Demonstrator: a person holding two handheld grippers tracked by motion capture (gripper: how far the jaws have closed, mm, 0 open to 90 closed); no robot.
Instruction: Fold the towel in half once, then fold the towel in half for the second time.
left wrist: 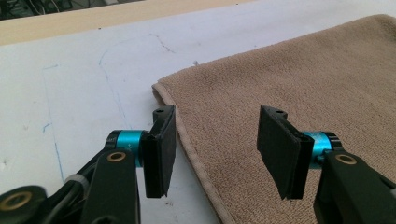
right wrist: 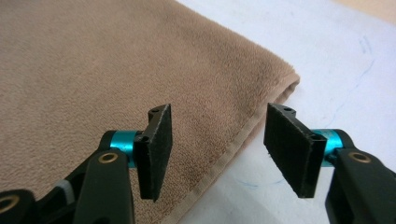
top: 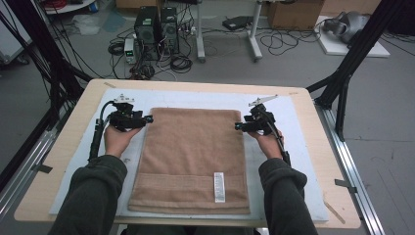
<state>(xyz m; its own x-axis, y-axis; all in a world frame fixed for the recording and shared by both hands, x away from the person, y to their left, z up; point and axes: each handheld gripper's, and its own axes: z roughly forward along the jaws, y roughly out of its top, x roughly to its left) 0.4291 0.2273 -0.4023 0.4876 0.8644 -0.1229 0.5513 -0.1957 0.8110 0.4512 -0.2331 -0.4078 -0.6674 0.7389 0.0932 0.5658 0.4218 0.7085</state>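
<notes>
A tan towel (top: 192, 159) lies folded flat on the white mat (top: 293, 161), its white label (top: 219, 186) near the front edge. My left gripper (top: 147, 119) sits at the towel's far left corner, jaws apart over the hemmed edge (left wrist: 196, 163) with nothing pinched. At the far right corner my right gripper (top: 238, 126) is likewise open, and the towel's hem (right wrist: 233, 149) runs below the gap between its pads. In the gripper views both pairs of black pads stand clear of the cloth (left wrist: 299, 84) (right wrist: 93, 70).
The mat lies on a wooden table (top: 63, 147) with black frame legs (top: 350, 63) at either side. Computer towers (top: 156, 27), cables and a cardboard box (top: 293, 12) are on the floor beyond the far edge.
</notes>
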